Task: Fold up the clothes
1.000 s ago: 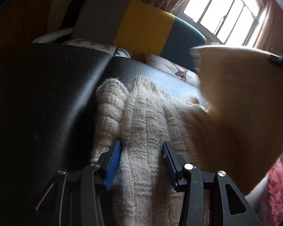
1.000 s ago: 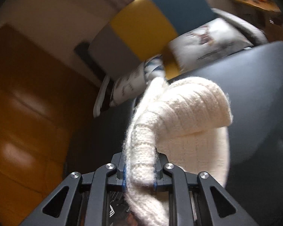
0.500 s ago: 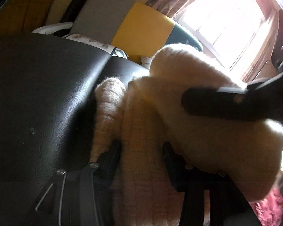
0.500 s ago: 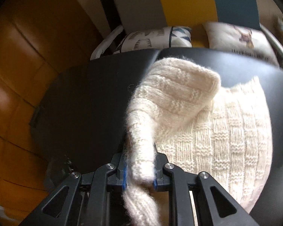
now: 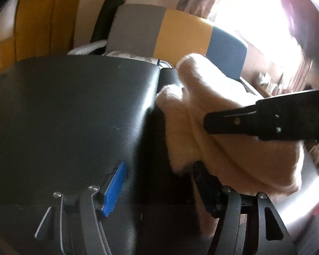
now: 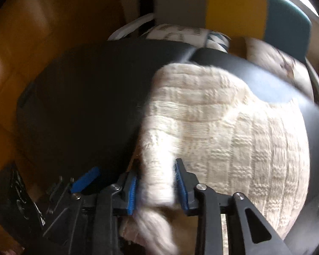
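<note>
Sweater, cream knit, lies on the black bench in front of a grey-yellow-blue cushion.

Left gripper: jaws spread wide, nothing between the pads. A second ago the same jaws straddled the knit near its edge; now they sit to the left of it, over bare black padding, with only the right finger touching or just beside the cloth. Judged: the left has let go of its hold-down and slid aside.

Right gripper: jaws closed most of the way on a thick ribbed strip of the sweater, probably a sleeve or folded edge; the strip fills the gap and hangs out below. A second ago this strip was held high, well above the bench, with the garment dangling. Half a second ago it was coming across over the body. Now it is low, and the carried part lies draped over the flat panel of knit beneath.

Both views are blurred by motion.

Meaning for the task: one flap looks brought over onto the body, so a fold is being laid. Whether the layers lie square cannot be told. The right's release seems close, though its grip is firm at this moment.
</note>
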Action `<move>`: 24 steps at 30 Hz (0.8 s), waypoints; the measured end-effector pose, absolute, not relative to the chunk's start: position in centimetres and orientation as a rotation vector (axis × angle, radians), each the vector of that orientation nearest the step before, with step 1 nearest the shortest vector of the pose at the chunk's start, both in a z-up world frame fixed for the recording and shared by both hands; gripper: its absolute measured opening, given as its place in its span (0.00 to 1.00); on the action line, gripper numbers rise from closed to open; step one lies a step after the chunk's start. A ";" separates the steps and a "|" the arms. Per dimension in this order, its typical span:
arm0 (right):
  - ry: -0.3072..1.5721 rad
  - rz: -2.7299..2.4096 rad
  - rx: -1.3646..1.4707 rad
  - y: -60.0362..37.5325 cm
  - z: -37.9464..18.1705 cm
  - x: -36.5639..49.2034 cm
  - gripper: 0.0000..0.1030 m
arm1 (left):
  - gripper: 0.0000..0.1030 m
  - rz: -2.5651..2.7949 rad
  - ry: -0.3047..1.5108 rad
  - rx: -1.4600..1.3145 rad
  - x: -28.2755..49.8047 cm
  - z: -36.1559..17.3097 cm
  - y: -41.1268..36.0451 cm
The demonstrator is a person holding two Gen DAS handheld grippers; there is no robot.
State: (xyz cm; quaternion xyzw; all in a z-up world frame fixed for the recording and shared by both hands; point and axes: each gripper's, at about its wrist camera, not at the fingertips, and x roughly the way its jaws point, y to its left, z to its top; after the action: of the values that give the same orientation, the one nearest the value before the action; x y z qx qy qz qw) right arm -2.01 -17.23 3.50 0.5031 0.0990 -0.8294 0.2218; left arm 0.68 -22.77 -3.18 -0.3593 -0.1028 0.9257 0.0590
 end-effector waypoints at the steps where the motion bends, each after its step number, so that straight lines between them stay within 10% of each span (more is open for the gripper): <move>1: 0.322 -2.287 1.364 -17.6 3.8 -1.4 0.33 | 0.66 2.810 -0.293 -1.080 0.9 -3.3 -22.6; 6: 0.091 -2.250 1.115 -14.0 7.6 2.1 0.33 | 0.66 2.815 -0.304 -1.026 2.2 -3.9 -23.4; 13: -0.311 -2.454 1.042 -3.4 8.0 1.9 0.30 | 0.67 2.673 -0.773 -0.849 3.0 0.5 -27.0; 17: -0.335 -2.386 1.198 -2.6 4.6 0.9 0.30 | 0.96 2.584 -0.811 -0.827 1.8 3.5 -26.3; 24: 0.011 -2.170 1.167 -7.8 1.5 4.1 0.30 | 0.95 2.480 -0.800 -1.137 -1.5 3.3 -23.5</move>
State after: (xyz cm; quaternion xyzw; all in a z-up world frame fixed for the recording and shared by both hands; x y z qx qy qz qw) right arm 4.11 -7.79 1.52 0.4467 0.0042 -0.8306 0.3325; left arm -1.52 -23.46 3.26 -0.3956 -0.2781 0.8626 0.1489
